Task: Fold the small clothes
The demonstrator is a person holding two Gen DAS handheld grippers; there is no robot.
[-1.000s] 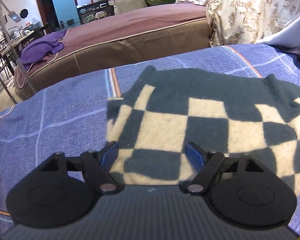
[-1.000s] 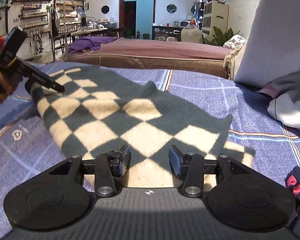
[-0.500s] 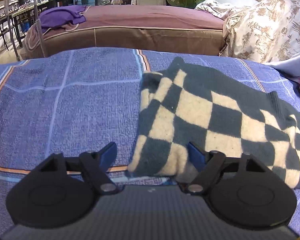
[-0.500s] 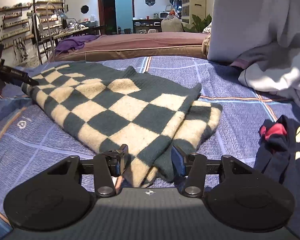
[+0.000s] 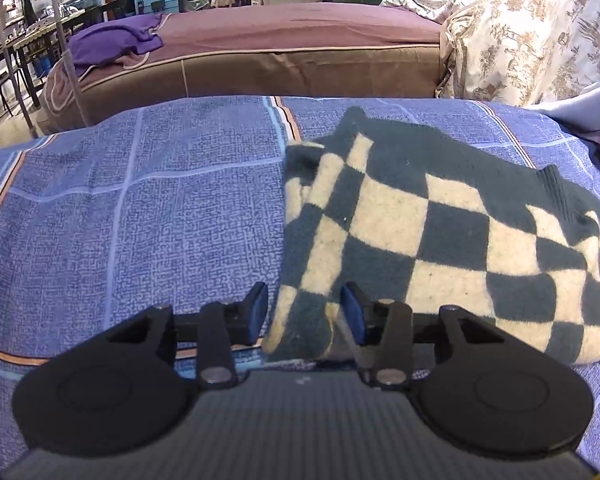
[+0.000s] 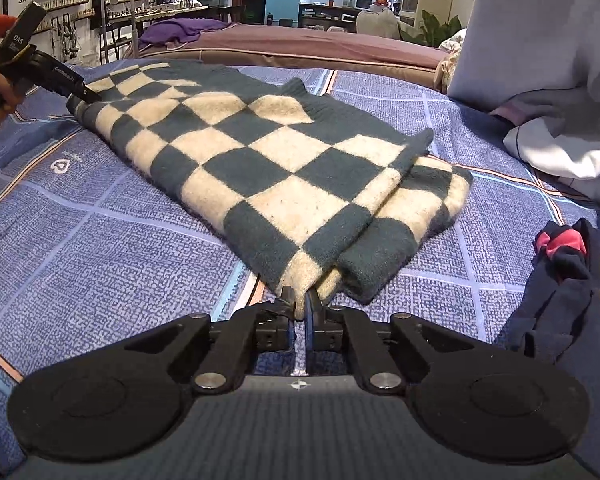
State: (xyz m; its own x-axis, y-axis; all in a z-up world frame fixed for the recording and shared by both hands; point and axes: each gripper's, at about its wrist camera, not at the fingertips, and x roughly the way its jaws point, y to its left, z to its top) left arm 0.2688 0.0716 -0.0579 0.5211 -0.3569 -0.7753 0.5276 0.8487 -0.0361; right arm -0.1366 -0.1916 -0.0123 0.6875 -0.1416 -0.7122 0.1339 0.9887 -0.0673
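A dark green and cream checked sweater [image 5: 420, 220] lies folded on the blue plaid bedsheet [image 5: 140, 220]. My left gripper [image 5: 304, 312] is at its near left corner. Its jaws are closing with the corner between them. The right pad touches the knit and a sliver of sheet shows beside the left pad. In the right wrist view the sweater [image 6: 260, 152] stretches away from me, and my right gripper [image 6: 300, 312] is shut on its near corner. A hand holds the left gripper [image 6: 82, 100] at the sweater's far left corner.
A dark garment with red patches [image 6: 572, 272] lies at the right, with a pale bedding pile [image 6: 560, 80] behind it. Beyond the sheet stands a brown bed [image 5: 300, 40] with a purple cloth [image 5: 116, 40] on it. Floral bedding [image 5: 520, 40] fills the far right.
Both grippers slid along the sweater's near edge to its corners. The right gripper's jaws shut on the corner. The left jaws narrowed around the other corner.
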